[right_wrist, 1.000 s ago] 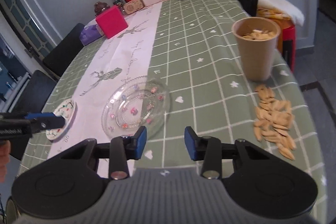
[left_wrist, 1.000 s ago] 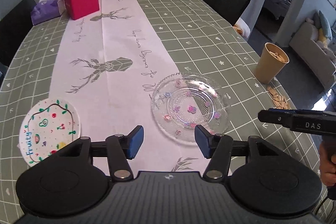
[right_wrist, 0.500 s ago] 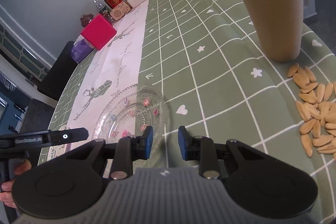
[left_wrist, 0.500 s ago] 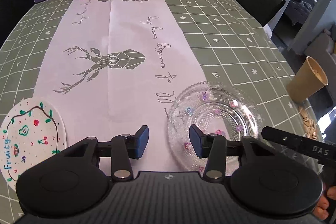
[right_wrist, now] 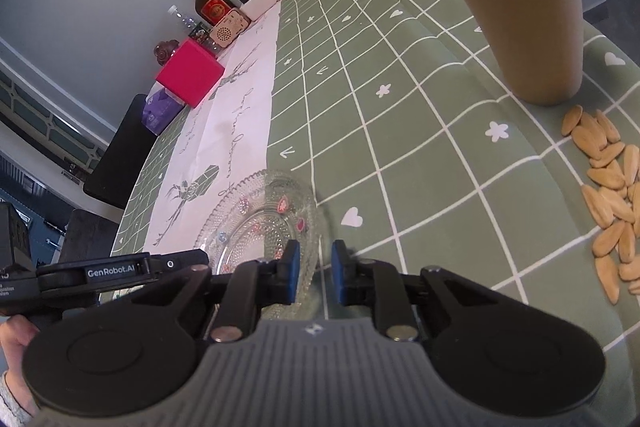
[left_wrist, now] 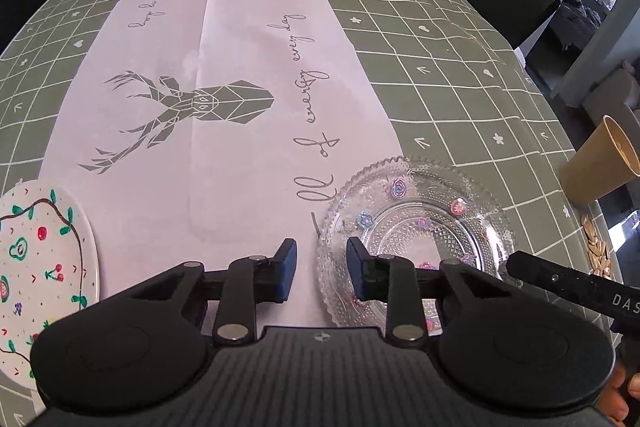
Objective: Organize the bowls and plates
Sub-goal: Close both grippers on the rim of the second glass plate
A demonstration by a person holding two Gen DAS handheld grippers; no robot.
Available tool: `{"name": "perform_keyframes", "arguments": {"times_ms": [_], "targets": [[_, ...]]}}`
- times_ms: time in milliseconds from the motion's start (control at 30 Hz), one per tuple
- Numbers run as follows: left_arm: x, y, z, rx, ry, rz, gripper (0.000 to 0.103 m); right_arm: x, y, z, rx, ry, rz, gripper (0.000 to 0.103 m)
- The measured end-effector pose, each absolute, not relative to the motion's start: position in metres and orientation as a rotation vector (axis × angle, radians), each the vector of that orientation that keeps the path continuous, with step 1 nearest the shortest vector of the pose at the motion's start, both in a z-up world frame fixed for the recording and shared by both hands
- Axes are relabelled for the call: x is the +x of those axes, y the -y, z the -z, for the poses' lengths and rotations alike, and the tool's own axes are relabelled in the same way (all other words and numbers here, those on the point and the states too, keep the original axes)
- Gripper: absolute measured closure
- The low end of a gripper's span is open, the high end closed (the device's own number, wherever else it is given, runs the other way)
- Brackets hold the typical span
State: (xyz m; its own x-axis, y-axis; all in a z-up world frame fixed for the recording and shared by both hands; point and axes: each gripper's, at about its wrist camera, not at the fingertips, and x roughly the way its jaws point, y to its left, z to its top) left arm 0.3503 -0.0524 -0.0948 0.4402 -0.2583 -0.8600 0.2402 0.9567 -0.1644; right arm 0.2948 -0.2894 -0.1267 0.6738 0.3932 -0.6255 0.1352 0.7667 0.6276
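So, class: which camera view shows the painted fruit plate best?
The left wrist view: the painted fruit plate lies at its left edge, cut off but with its drawings clear. The right wrist view does not show it; the left gripper's body fills that corner.

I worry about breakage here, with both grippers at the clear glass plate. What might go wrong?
1. Both the left gripper and right gripper are closing on opposite rim edges of the clear beaded glass plate; uneven lifting might tilt or slip it.
2. The tan paper cup of seeds stands nearby; a swing could topple it.
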Motion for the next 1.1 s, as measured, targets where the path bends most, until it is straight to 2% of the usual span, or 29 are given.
{"name": "perform_keyframes", "arguments": {"times_ms": [100, 267, 400, 1100], "targets": [[0.35, 0.054, 0.094, -0.04, -1.082, 0.325, 0.084, 0.295, 0.29, 0.129, 0.719, -0.831, -0.161, 0.091], [0.347, 0.056, 0.094, -0.066, -1.066, 0.274, 0.086, 0.295, 0.285, 0.128, 0.703, -0.842, -0.166, 0.096], [0.348, 0.052, 0.093, -0.119, -1.082, 0.257, 0.088, 0.296, 0.279, 0.123, 0.641, -0.841, -0.16, 0.096], [0.272, 0.008, 0.041, -0.088, -1.069, 0.25, 0.09, 0.248, 0.261, 0.081, 0.806, -0.806, -0.249, 0.096]]}}
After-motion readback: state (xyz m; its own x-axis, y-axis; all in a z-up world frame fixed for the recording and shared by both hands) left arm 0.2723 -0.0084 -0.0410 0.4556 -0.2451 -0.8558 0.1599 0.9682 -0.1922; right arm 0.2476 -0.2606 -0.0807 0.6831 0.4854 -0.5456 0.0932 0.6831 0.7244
